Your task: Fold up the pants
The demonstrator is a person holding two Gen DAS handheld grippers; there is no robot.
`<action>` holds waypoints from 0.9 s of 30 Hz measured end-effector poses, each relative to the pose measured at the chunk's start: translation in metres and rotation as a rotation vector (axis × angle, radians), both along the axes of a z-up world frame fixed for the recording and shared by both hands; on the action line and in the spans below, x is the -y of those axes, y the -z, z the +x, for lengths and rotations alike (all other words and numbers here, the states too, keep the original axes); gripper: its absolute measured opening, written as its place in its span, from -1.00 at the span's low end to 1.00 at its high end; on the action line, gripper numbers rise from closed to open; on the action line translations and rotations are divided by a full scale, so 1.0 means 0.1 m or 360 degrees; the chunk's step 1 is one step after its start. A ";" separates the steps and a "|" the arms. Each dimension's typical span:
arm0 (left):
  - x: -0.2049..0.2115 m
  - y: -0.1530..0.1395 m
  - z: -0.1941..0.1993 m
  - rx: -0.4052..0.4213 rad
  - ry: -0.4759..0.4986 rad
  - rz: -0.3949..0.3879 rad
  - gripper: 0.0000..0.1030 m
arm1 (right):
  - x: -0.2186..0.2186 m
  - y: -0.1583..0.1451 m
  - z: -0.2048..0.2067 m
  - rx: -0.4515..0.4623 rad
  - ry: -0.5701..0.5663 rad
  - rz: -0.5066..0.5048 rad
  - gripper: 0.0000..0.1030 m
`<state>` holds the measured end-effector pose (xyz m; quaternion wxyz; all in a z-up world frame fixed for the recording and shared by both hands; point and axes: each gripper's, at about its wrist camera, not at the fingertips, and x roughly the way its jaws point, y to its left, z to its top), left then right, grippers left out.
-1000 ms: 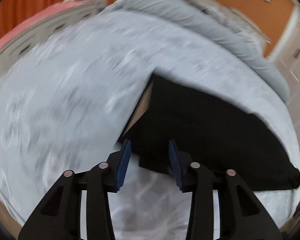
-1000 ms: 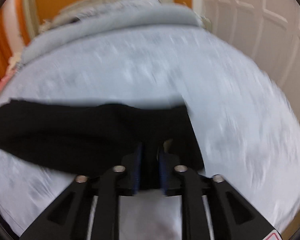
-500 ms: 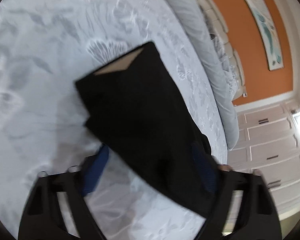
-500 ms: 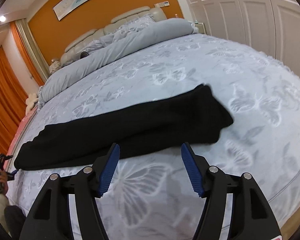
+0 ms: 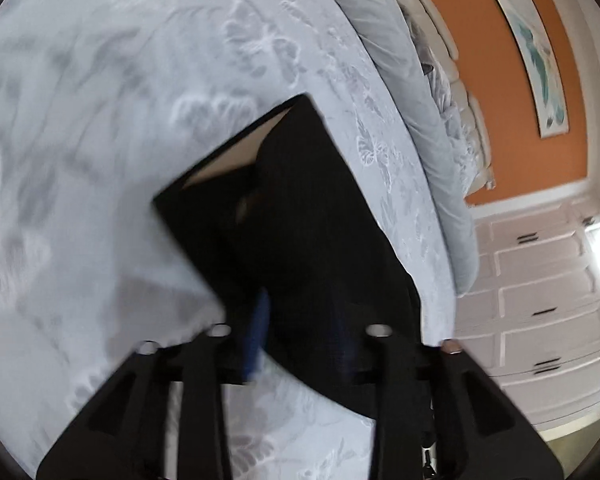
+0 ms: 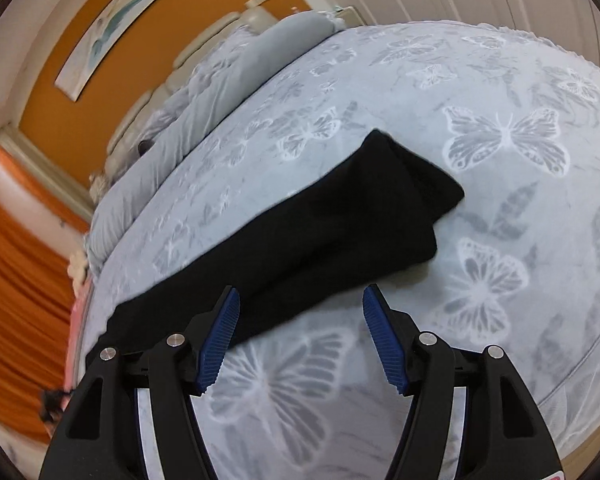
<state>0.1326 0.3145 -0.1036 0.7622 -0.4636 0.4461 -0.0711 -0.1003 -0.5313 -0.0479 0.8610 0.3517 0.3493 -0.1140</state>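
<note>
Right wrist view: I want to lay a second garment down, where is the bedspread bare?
Bare bedspread lies right of the black pants, and between them and the rolled duvet. The near-left side is crowded: pants run under the open right gripper.

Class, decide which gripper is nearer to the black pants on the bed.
Left. The left gripper has the black pants between its fingers; the right gripper hangs open just short of the cloth, not touching it.

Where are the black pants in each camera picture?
Left wrist view: the black pants fill the middle, running down between the left gripper fingers.
Right wrist view: they lie slanted across the middle, just beyond the open right gripper.
Shared landmark: the long painting on the orange wall.
</note>
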 end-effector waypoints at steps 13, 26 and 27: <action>0.28 -0.18 0.43 -0.0020 0.0069 0.0303 -0.79 | 0.17 -0.84 0.92 0.0077 -0.0280 -0.0674 -0.90; 0.08 0.20 0.17 -0.0089 0.0109 0.0287 -0.68 | 0.69 0.06 -0.22 -0.0228 -0.0030 -0.0639 -0.04; 0.08 0.19 0.18 -0.0091 0.0108 0.0283 -0.64 | 0.65 0.02 -0.26 -0.0179 -0.0012 -0.0595 0.01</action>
